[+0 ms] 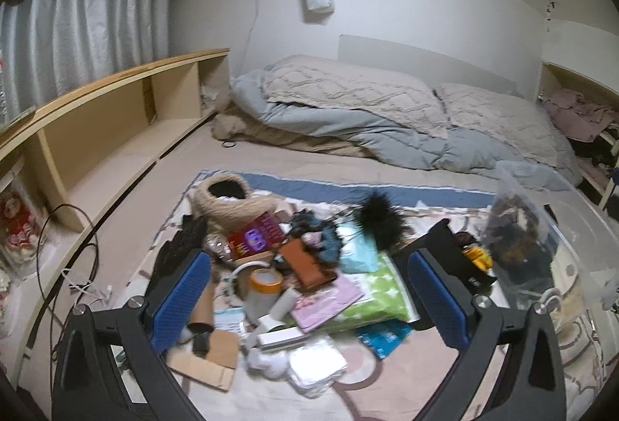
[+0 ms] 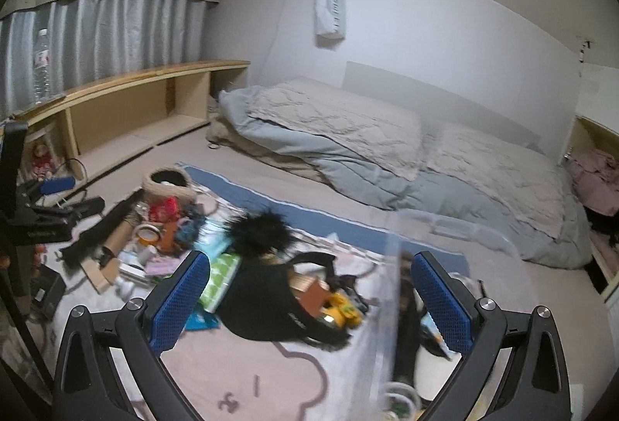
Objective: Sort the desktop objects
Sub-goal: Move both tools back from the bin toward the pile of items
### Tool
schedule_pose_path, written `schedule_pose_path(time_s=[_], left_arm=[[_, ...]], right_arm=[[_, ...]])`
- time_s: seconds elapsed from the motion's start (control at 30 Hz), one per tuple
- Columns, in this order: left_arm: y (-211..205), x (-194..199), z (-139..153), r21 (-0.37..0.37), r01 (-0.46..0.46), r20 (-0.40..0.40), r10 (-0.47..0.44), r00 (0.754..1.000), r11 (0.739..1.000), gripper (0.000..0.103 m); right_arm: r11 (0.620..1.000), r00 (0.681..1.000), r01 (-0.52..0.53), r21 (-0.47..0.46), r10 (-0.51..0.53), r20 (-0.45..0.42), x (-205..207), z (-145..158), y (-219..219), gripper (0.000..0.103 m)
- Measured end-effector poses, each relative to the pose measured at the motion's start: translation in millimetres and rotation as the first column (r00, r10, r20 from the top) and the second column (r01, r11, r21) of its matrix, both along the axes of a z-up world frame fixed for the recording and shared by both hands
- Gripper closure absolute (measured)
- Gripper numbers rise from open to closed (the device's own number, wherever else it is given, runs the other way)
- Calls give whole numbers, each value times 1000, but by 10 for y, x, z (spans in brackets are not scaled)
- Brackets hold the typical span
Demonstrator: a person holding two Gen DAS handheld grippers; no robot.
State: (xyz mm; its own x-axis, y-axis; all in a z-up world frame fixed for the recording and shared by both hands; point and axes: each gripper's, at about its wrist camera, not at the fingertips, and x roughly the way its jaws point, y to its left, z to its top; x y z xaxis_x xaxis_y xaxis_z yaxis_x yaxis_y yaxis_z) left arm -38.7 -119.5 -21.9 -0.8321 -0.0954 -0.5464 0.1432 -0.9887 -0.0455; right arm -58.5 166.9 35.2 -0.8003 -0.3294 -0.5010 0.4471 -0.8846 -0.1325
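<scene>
Bedroom rug (image 1: 348,394): clutter pile (image 1: 294,266) beyond spread left tool (image 1: 309,297).

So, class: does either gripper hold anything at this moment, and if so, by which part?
Nothing is held. The left gripper and the right gripper both hover with jaws wide open above the pile of clutter.

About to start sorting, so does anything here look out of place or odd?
Yes: the objects lie in one jumbled heap on the mat, overlapping each other. A roll of tape sits on top, and a torn cardboard piece lies flat at the near edge.
</scene>
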Motion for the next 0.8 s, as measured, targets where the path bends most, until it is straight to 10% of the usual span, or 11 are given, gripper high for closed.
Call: schedule_pose_path(time_s=[0.4,0.8], left_arm=[[-254,33,-521,6,-8,137,7,991,1000,1],[-235,-23,-1041,37,81,276,-88,957,996,0]], right_arm=[[991,997,-55,-124,61,46,-47,-445,-344,0],[976,942,-213,56,189,276,-138,-1362,-942,0]])
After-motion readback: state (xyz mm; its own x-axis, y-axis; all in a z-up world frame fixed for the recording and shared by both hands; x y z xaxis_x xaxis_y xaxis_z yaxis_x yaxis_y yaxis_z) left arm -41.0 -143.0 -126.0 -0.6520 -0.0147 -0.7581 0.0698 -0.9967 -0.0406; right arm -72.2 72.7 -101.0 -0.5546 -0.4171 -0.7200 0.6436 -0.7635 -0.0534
